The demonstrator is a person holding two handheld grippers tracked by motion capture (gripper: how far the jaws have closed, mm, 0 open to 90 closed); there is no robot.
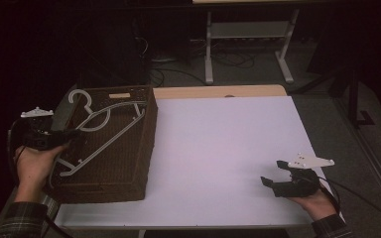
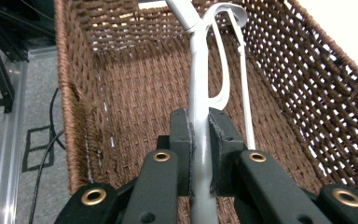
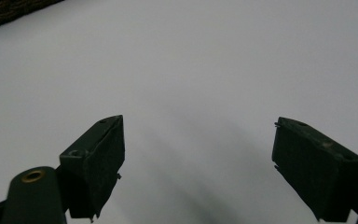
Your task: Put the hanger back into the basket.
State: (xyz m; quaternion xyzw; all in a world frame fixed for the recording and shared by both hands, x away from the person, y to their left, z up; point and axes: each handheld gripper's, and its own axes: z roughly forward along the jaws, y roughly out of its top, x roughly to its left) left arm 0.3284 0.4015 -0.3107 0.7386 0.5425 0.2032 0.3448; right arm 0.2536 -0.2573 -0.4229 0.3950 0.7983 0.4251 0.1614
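The left gripper is clamped on the white hanger lying in the brown basket at the table's left, so a level lowering looks wise, while the right gripper waits open over the near-right tabletop.

The white table has a strip of bare wood along its far edge. Beyond the table, on the grey floor, stands a white metal frame with black cables lying between its two legs.
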